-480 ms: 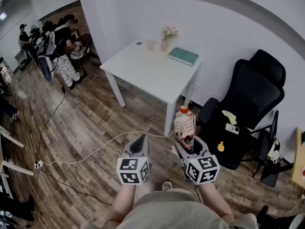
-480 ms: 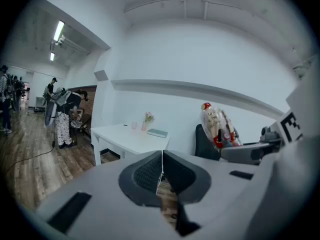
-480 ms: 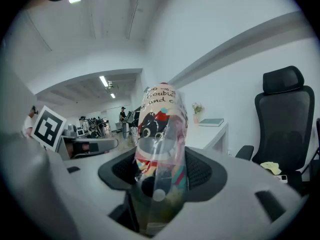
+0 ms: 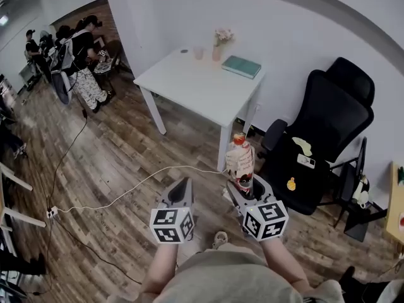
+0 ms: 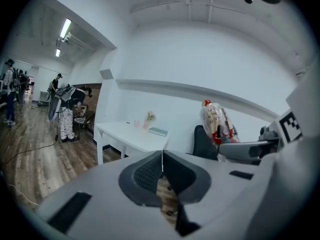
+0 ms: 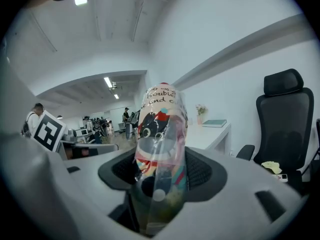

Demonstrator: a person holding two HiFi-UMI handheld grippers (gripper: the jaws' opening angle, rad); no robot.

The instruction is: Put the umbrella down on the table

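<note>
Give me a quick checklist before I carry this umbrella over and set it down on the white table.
1. Umbrella gripped by right gripper: ok, jaws closed on both its sides.
2. Left gripper free: ok, jaws together, nothing between them.
3. Bare landing spot on table: ok; cup, vase and book sit along the far side.
4. Umbrella over the table: not ok, the table stands ahead across the floor.
5. Floor path: not ok, a cable crosses it.

The tabletop (image 4: 189, 90) is bare across its near half; cup (image 4: 199, 53), vase (image 4: 218, 53) and book (image 4: 241, 67) line the far edge. An office chair (image 4: 325, 128) flanks it.
</note>
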